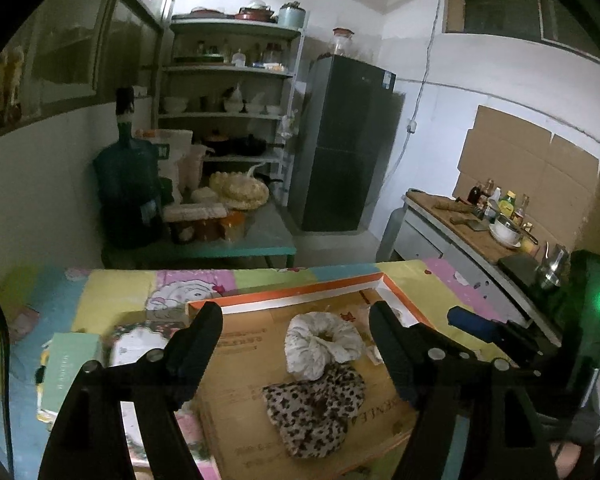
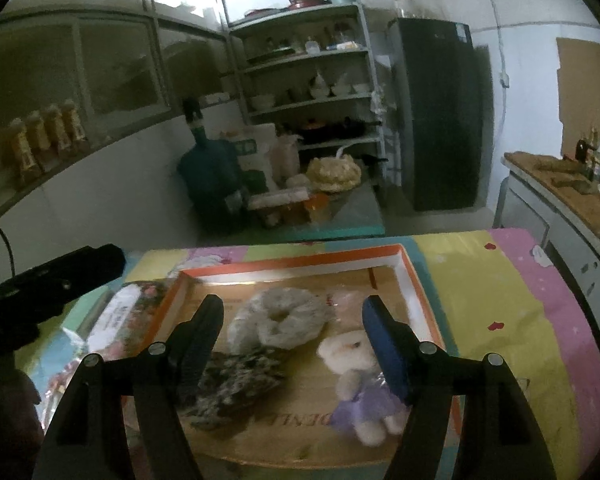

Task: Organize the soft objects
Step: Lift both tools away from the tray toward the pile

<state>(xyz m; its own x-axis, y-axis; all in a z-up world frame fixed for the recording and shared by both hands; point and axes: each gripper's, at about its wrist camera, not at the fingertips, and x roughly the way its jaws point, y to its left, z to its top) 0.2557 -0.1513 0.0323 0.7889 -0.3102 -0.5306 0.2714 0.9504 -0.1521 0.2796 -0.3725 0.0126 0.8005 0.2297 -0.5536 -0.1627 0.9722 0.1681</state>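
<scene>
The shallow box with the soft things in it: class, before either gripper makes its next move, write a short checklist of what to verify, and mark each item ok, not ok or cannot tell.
1. Left gripper open, nothing between its fingers: ok.
2. Right gripper open and holding nothing: ok.
3. White scrunchie lies inside the box: ok.
4. Leopard scrunchie inside the box, touching the white one: ok.
5. Stuffed bear in the purple dress inside the box: ok.
6. Any soft thing still outside the box on the tablecloth: cannot tell, the near side is hidden.
</scene>
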